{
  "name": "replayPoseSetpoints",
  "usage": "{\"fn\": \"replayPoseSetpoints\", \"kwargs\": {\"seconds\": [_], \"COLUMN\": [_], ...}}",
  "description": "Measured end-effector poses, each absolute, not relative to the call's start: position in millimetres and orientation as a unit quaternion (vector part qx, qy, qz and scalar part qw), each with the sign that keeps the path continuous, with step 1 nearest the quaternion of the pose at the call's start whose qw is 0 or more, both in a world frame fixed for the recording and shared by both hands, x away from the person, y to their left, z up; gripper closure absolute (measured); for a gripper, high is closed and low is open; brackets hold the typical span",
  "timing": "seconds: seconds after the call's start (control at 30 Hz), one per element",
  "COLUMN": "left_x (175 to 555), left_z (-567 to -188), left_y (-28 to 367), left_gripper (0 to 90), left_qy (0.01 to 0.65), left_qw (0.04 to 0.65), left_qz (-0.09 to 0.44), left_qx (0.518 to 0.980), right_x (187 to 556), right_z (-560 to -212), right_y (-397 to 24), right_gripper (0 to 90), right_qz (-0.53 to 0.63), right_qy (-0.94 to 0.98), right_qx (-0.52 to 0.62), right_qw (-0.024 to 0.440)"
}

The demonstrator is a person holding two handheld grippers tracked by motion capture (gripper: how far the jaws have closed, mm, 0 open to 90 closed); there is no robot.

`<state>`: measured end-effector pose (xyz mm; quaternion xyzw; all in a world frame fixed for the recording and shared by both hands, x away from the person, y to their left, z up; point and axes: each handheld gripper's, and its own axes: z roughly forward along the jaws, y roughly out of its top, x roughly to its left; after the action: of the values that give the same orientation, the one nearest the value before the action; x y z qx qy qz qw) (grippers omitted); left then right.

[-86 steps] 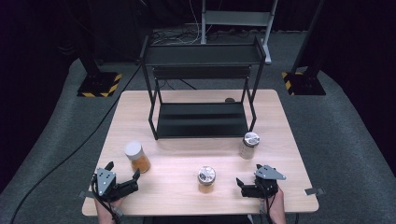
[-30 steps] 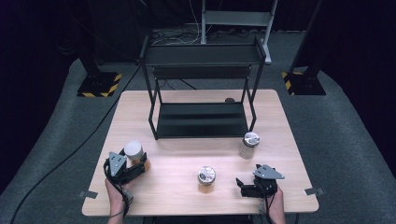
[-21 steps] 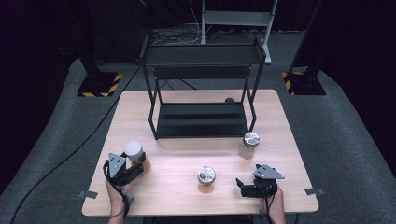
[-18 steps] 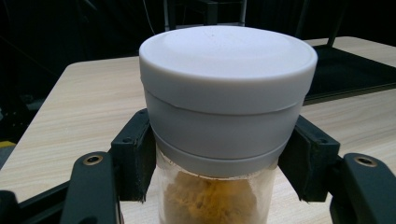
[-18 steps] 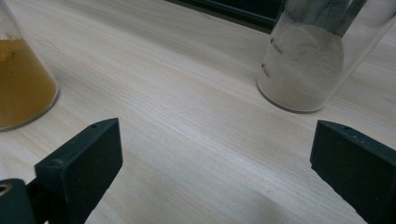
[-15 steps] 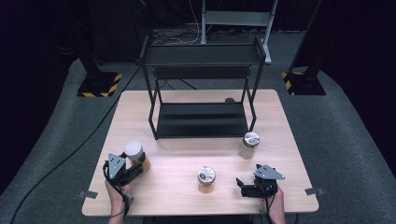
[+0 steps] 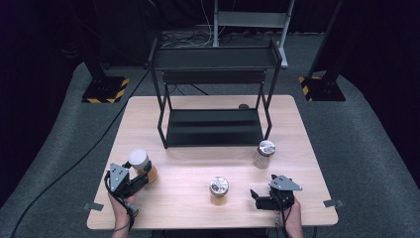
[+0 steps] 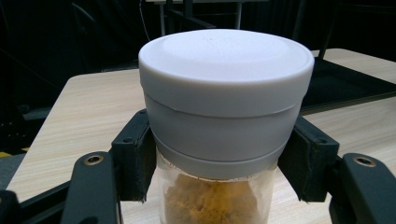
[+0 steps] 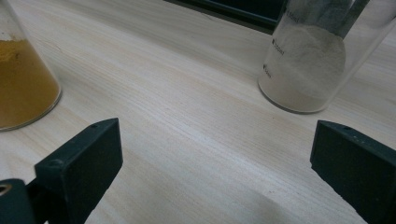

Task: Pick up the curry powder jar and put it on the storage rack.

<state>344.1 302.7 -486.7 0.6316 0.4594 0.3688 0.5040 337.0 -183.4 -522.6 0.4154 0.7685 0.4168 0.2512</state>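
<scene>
A glass jar [image 7: 140, 161] with a white lid and orange-yellow powder stands at the front left of the wooden table [image 7: 198, 158]. My left gripper [image 7: 142, 174] is shut on it. In the left gripper view both pads [image 8: 135, 161] press the jar [image 8: 224, 93] just under its lid. My right gripper [image 7: 257, 194] rests open near the front right edge. In the right gripper view its jaws stand wide apart over bare wood [image 9: 215, 177], with nothing between them.
A silver-lidded jar [image 7: 218, 186] of yellow powder [image 9: 23, 88] stands at front centre. A jar of white powder [image 7: 264, 153] [image 9: 308, 70] stands to its right. A black two-tier rack [image 7: 213, 79] takes up the back half of the table.
My left gripper came forward from the front left corner to the white-lidded jar and closed on it. The jar has stayed in place. The right gripper has not moved.
</scene>
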Motion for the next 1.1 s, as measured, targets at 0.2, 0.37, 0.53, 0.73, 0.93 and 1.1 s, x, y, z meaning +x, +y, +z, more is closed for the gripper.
{"fn": "replayPoseSetpoints", "kwargs": {"seconds": [0.2, 0.37, 0.53, 0.73, 0.93, 1.1], "left_x": [342, 341, 341, 339, 340, 339], "left_z": [-482, -479, -477, -473, -471, -470], "left_y": [303, 301, 299, 296, 293, 289], "left_gripper": [35.2, 35.1, 35.1, 35.1, 35.1, 35.1], "left_qy": [0.455, 0.451, 0.448, 0.439, 0.434, 0.429], "left_qw": [0.502, 0.5, 0.5, 0.503, 0.503, 0.505], "left_qz": [0.37, 0.368, 0.365, 0.366, 0.364, 0.362], "left_qx": [0.636, 0.641, 0.645, 0.649, 0.653, 0.656], "right_x": [337, 337, 337, 337, 337, 337], "right_z": [-523, -523, -523, -523, -523, -523], "right_y": [-183, -183, -183, -183, -183, -182], "right_gripper": [1.6, 1.7, 1.6, 1.6, 1.6, 1.6], "right_qz": [0.416, 0.416, 0.416, 0.415, 0.414, 0.413], "right_qy": [0.77, 0.769, 0.77, 0.772, 0.772, 0.774], "right_qx": [0.414, 0.415, 0.414, 0.412, 0.413, 0.411], "right_qw": [0.25, 0.252, 0.249, 0.249, 0.25, 0.249]}}
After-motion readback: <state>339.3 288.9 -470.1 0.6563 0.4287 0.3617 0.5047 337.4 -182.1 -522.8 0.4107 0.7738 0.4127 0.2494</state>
